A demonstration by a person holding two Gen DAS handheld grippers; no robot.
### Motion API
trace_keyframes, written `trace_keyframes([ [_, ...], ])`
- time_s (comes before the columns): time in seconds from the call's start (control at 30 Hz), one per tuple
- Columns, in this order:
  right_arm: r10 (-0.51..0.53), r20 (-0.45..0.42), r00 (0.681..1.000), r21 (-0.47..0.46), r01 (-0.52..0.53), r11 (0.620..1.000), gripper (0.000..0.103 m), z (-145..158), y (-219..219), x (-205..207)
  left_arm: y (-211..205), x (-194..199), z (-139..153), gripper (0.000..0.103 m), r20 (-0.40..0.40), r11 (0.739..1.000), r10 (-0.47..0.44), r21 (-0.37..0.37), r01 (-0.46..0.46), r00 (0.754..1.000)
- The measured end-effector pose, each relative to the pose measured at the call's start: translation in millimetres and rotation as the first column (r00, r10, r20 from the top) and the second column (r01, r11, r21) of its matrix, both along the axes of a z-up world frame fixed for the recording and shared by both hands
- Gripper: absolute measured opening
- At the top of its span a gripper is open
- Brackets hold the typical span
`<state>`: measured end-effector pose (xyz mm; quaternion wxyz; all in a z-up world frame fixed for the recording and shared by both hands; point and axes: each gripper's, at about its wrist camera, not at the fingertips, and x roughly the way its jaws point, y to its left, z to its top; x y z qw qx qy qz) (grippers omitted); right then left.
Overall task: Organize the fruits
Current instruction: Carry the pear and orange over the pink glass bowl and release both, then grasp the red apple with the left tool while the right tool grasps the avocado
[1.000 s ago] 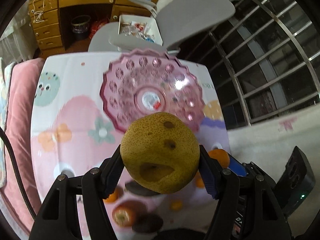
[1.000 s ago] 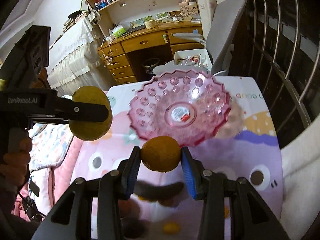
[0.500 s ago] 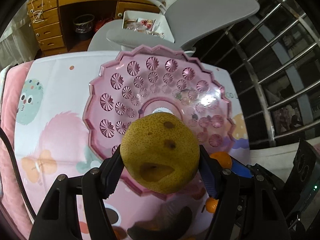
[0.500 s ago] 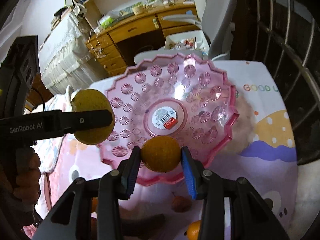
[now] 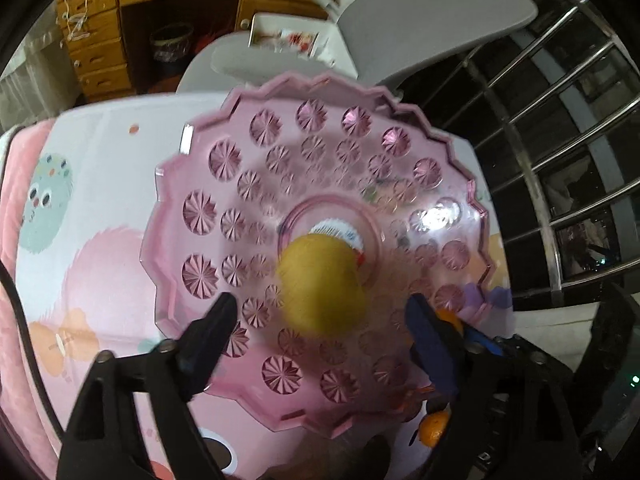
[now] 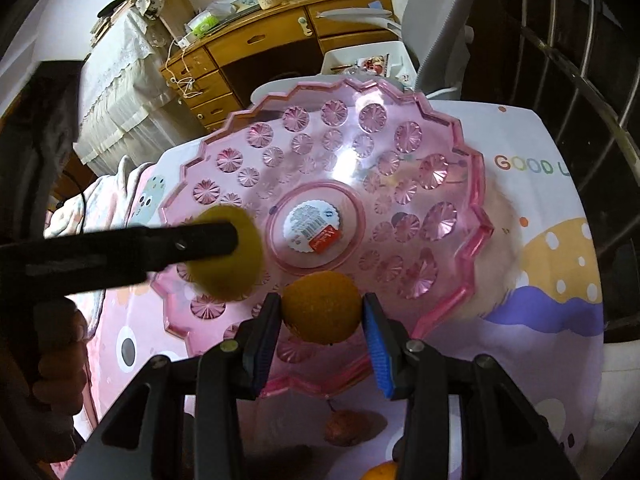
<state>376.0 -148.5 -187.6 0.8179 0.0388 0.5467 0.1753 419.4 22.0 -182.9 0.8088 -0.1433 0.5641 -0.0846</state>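
Plainly readable on the cloth over the bench [image 6: 560, 128] are the coloured letters "GOOD U"; a round sticker [image 6: 314, 226] with a barcode and a red tab sits at the middle of the pink bowl [image 6: 452, 128], its print too small to read. The left claw [image 5: 320, 320] has just been opening, and its jaws stand wide, clear of the pear [image 5: 322, 284], which shows as a yellow blur over the bowl's centre, perhaps already resting there. The right claw [image 6: 322, 312] is closed on an orange [image 6: 322, 306] above the bowl's near rim. Nearer the camera on the cloth lie a brownish fruit [image 6: 346, 426] and a small orange fruit [image 5: 434, 428]. A grey chair [image 5: 420, 32] and wooden desk [image 6: 256, 48] stand behind.
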Motion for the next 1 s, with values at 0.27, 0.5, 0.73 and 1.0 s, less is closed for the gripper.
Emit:
trace_keyframes([
  [0.27,-0.033,0.044,0.998,0.009,0.033,0.999,0.059,21.7,-3.0,-12.7,2.4,-16.4,28.8,0.087,0.048,1.000,0.018,-0.006,-0.018,0.999],
  [0.5,-0.061,0.073,0.996,0.024,0.059,0.998,0.060,50.2,-1.9,-35.4,19.3,-43.9,56.0,0.087,0.072,0.998,0.051,-0.023,-0.050,0.996],
  [0.73,-0.094,0.097,0.991,0.053,0.089,0.995,0.060,77.0,0.8,-69.8,36.7,-86.2,88.9,0.087,0.121,0.999,0.046,-0.024,-0.043,0.992],
  [1.0,-0.119,0.102,0.988,0.090,0.110,0.990,0.060,96.2,5.1,-116.7,51.7,-142.6,114.7,0.087,0.161,0.999,0.022,-0.026,-0.018,0.987],
])
